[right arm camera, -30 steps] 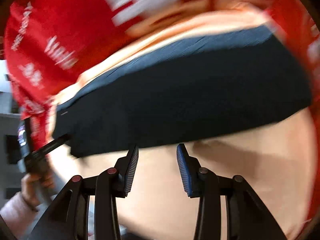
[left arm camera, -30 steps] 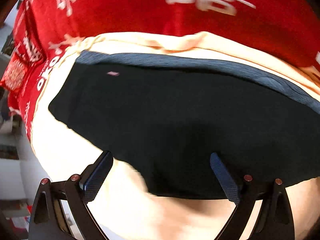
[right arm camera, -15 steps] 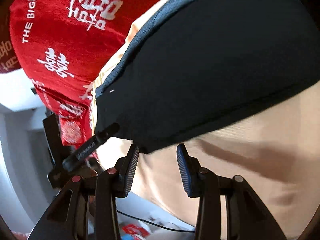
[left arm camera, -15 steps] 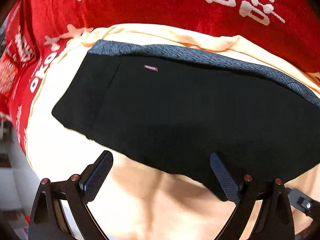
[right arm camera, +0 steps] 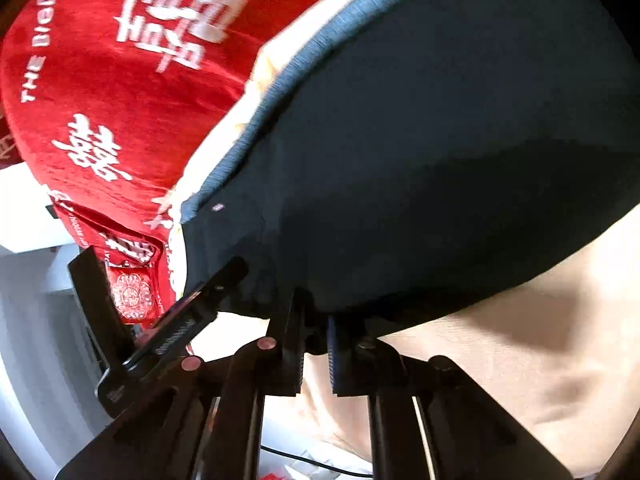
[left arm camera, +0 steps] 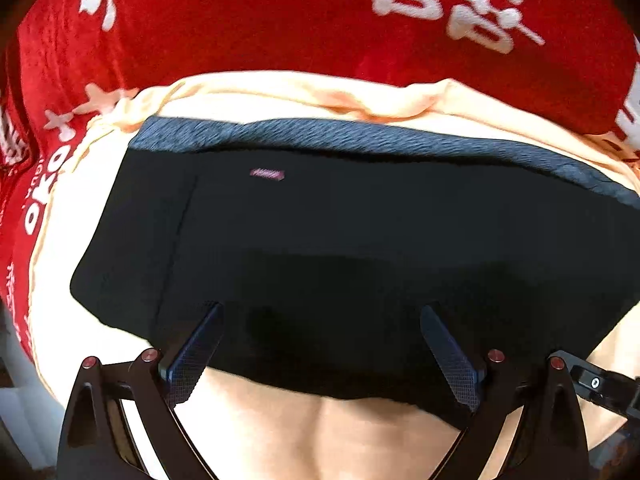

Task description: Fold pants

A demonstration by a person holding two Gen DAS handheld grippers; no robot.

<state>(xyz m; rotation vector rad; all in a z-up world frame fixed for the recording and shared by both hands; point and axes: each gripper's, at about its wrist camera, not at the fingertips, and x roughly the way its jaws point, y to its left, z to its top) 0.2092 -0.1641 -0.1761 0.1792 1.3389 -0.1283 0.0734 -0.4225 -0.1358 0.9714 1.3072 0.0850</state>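
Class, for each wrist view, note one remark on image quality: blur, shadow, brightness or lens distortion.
Left wrist view: fisheye bends the grey waistband into an arc; the black pants are too dark for detail, and the cream sheet is overexposed at left. Right wrist view: white lettering on the red cloth is smeared; a shadow falls on the sheet.

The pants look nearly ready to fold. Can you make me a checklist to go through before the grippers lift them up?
1. Right gripper has the near hem of the pants: ok, its jaws are closing with the hem between them.
2. Left gripper has the hem: not ok, its jaws stand wide apart over the black cloth.
3. Pants lie flat on the cream sheet: ok, no big wrinkles show.
4. Grey waistband straight along the far side: ok.
5. Both grippers on the same edge: ok, the left one's finger shows beside the right.
6. Only one layer pinched: cannot tell.
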